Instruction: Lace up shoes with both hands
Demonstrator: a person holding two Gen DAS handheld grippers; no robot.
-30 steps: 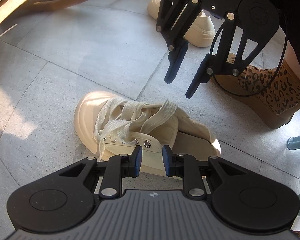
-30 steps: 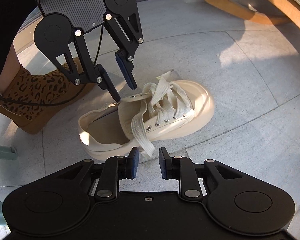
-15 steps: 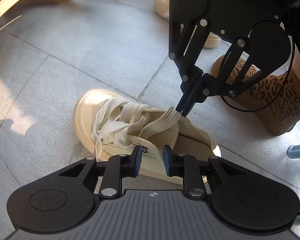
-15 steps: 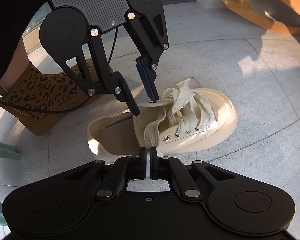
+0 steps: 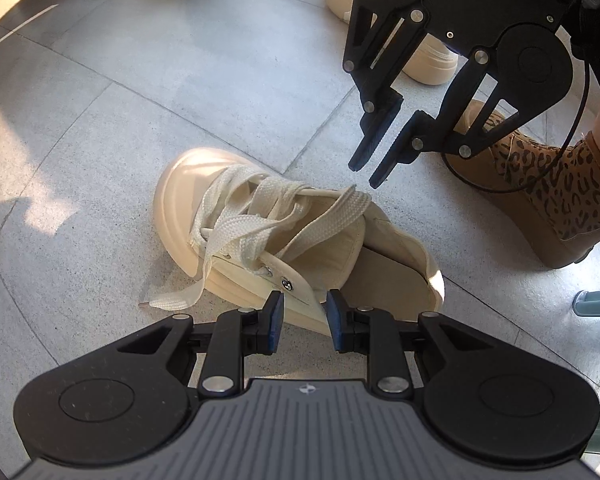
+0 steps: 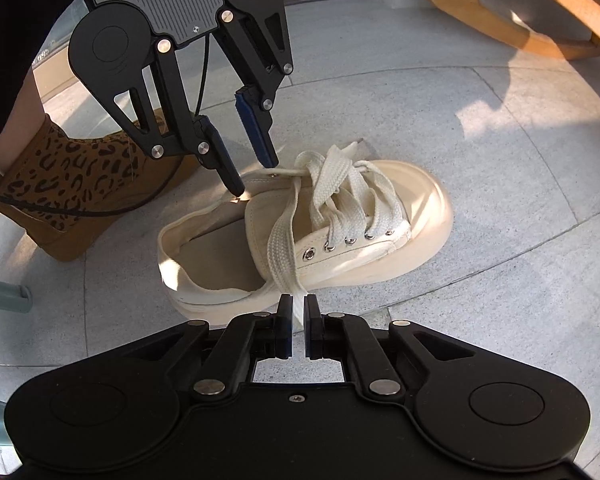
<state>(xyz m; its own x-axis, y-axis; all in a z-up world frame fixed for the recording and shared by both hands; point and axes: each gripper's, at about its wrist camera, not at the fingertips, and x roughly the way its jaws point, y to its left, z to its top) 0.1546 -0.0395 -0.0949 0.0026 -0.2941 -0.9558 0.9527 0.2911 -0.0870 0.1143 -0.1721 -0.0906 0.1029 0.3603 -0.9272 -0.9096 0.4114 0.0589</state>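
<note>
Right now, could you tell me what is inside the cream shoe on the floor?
The cream shoe shows only a bare tan insole at the heel. Farther in, the tongue and crossed laces cover the toe end.

The left black two-finger gripper with blue pads points steeply down, jaws parted a little, its fingertips low at the rim of what lies beneath; contact cannot be told. The right black two-finger gripper with blue pads also points steeply down, jaws narrow and opening, with a flat cream lace end in the gap between them.
</note>
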